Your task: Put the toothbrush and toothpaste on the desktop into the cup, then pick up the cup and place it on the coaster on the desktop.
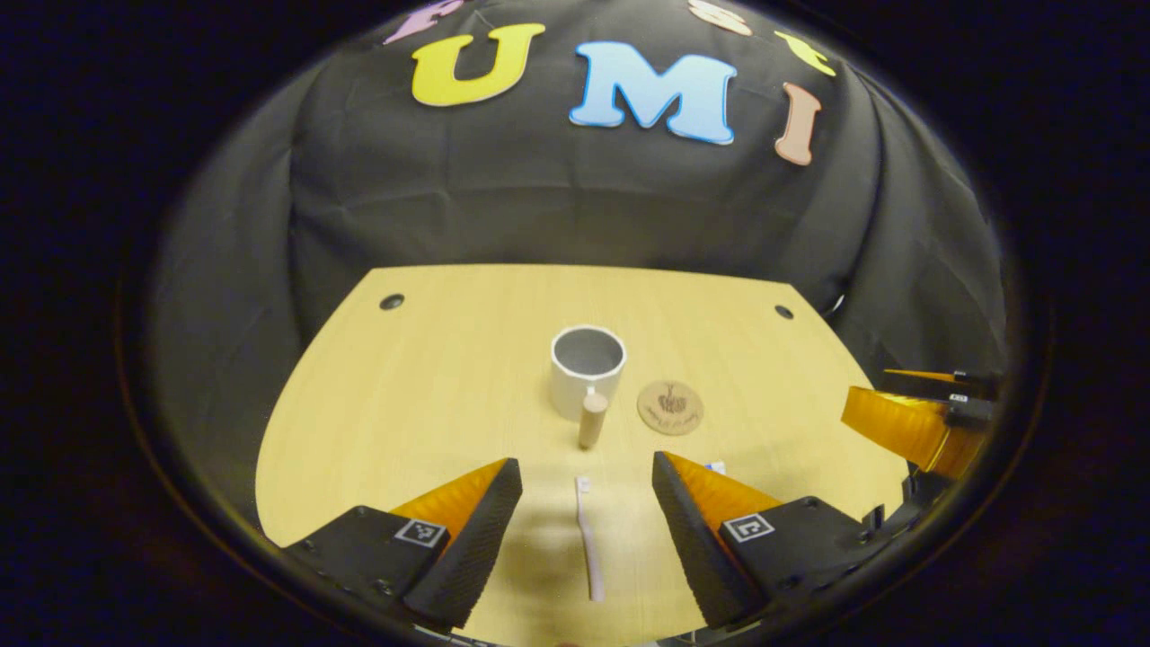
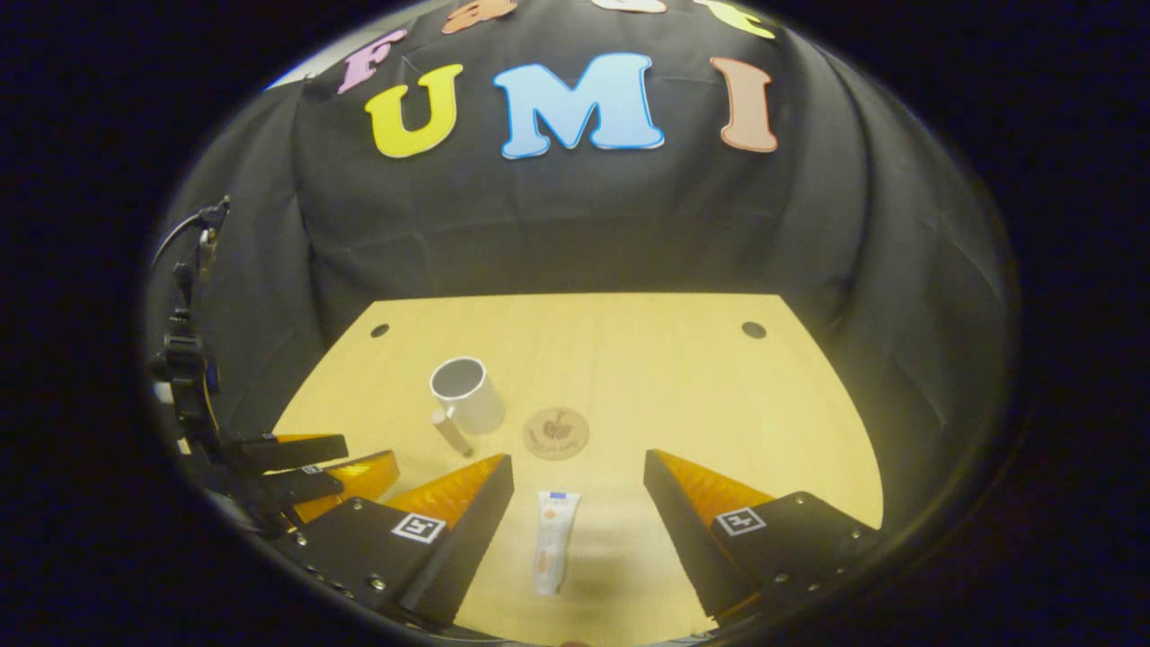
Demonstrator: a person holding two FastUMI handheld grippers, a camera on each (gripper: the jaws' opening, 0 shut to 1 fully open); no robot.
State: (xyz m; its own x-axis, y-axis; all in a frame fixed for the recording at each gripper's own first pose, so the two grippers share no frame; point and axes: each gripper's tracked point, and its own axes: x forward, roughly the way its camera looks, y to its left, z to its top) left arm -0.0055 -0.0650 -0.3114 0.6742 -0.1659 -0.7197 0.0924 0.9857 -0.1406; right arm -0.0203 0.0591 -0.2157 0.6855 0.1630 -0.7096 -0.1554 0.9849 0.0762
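Now both grippers hang above the near edge of the tabletop (image 1: 404, 377), and neither one holds anything. In the left gripper view, the left gripper (image 1: 587, 490) has its two fingers spread wide apart, and the toothbrush (image 1: 588, 539) lies flat on the wood in the gap between them, touching neither finger. Its brush head points away from the camera, toward the cup (image 1: 587, 370).

The cup is white, stands upright near the middle of the tabletop and looks empty inside. It has a pale wooden handle (image 1: 592, 420) that points toward the near edge. Just beside the cup, on its right in this view, lies the round coaster (image 1: 670, 407), flat on the tabletop and apart from the cup. At the right edge of the same view the right gripper (image 1: 907, 409) shows, also with its fingers apart. A small part of the toothpaste (image 1: 716, 467) is seen behind the left gripper's right finger.

In the right gripper view, the right gripper (image 2: 579, 481) is open wide as well. The toothpaste (image 2: 552, 542) lies flat between its fingers without touching them, with the cap end toward the camera, as far as I can tell. Farther on, the cup (image 2: 467, 394) stands to the left and the coaster (image 2: 556, 433) is just beside it on the right. The left gripper (image 2: 328, 463) shows at the lower left, open.
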